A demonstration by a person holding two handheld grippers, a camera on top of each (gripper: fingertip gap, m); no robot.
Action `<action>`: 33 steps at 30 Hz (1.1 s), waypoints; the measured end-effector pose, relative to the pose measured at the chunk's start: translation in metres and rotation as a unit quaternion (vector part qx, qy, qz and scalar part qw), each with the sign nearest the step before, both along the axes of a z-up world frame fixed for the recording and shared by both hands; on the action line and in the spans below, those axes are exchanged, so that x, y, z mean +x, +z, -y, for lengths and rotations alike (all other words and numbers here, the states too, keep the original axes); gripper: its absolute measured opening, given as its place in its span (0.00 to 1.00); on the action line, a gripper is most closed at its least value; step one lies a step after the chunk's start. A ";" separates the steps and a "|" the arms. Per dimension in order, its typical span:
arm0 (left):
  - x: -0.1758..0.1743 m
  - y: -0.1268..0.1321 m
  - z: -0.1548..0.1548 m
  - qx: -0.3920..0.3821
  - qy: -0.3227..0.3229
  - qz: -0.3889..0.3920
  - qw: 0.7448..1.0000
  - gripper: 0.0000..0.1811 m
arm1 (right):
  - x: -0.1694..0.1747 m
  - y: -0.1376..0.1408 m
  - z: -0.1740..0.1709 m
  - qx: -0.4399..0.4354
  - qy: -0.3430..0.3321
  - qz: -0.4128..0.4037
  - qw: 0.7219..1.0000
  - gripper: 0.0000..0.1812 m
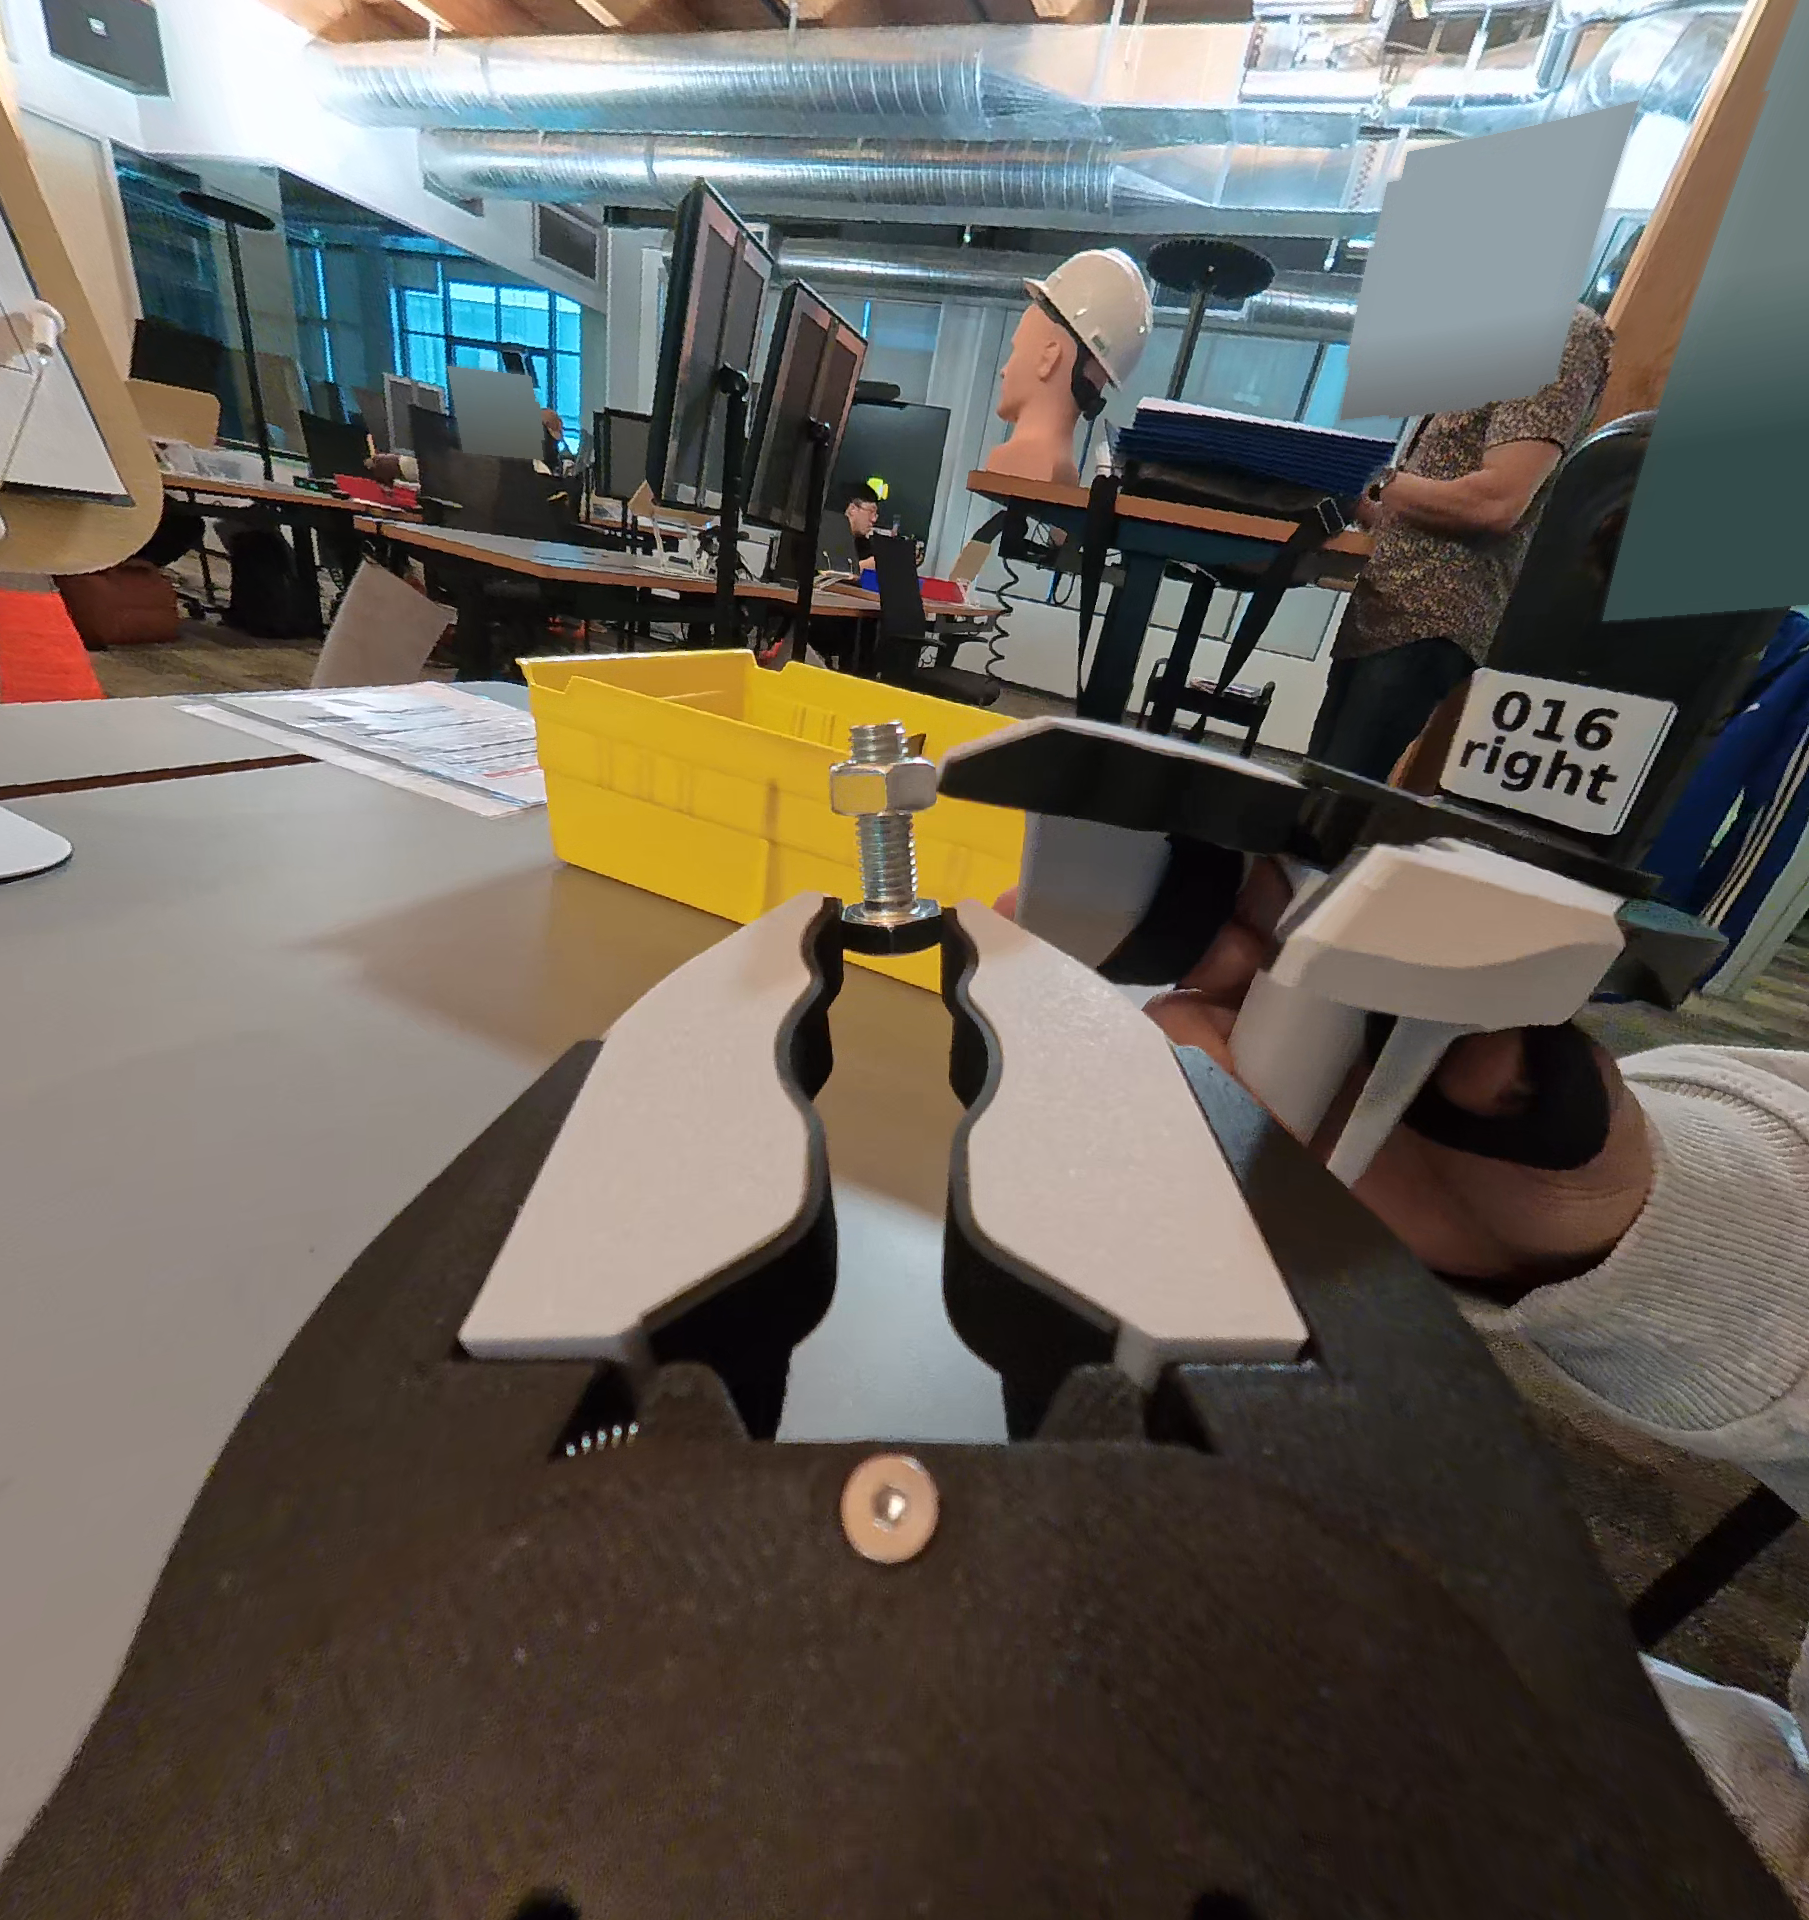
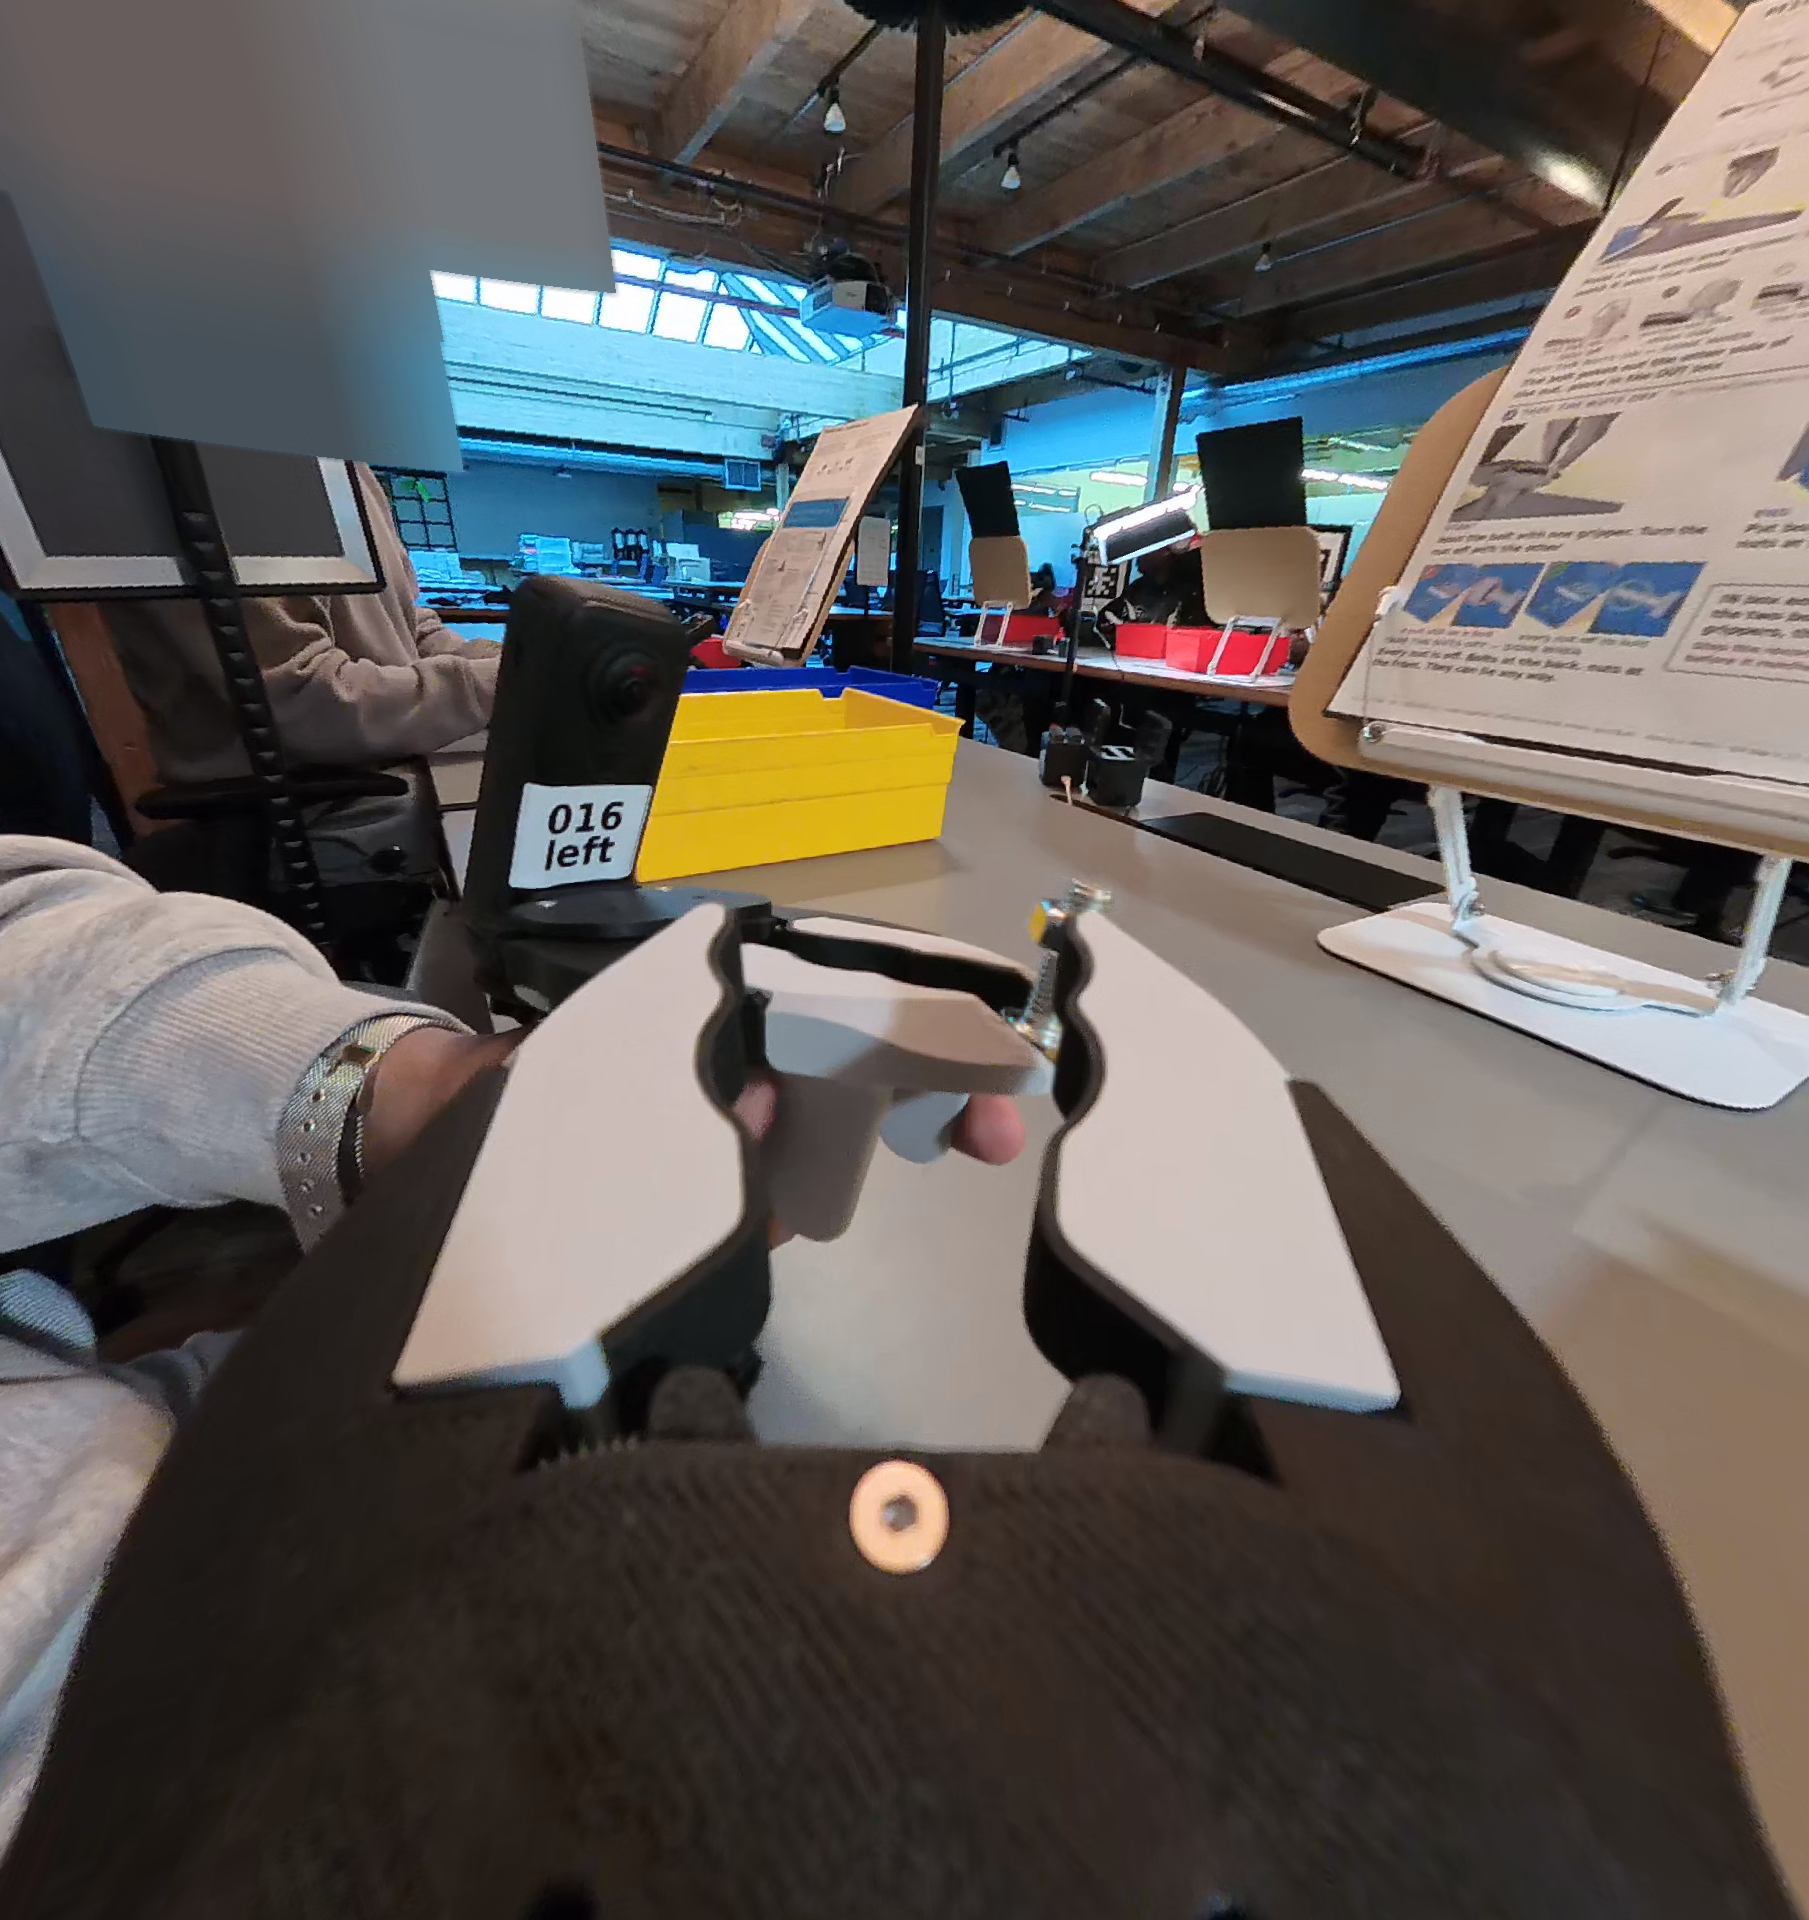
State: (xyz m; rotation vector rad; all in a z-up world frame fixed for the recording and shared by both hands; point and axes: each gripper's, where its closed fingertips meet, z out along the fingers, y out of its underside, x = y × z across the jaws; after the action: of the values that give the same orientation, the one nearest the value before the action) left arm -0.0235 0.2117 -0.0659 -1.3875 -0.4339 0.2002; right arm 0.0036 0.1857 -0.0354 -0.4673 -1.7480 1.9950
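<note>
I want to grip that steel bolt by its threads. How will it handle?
The bolt looks rigid and heavy for its size. Its threads probably resist slipping. Laid on the table, it would likely roll.

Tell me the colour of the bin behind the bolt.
Yellow bin; clearest in the left wrist view.

Upright bolt (image 1: pixel 884 831) in left jaws, seemingly by its head
</note>
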 end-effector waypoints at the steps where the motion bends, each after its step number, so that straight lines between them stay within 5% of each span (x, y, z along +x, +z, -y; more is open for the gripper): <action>1: 0.000 0.000 0.000 0.000 0.002 -0.001 1.000 0.10 | 0.000 -0.001 0.001 0.003 0.001 0.001 1.000 0.32; 9: 0.000 0.001 0.000 0.004 -0.001 0.001 1.000 0.10 | -0.007 -0.008 0.000 0.004 -0.009 0.022 1.000 0.38; 33: 0.001 0.001 -0.001 0.001 -0.001 -0.003 1.000 0.10 | -0.002 -0.001 0.000 0.006 -0.012 -0.002 1.000 0.33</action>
State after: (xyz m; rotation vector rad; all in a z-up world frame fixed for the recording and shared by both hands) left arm -0.0227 0.2122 -0.0650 -1.3848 -0.4268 0.2029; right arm 0.0012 0.1860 -0.0366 -0.4782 -1.7435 1.9652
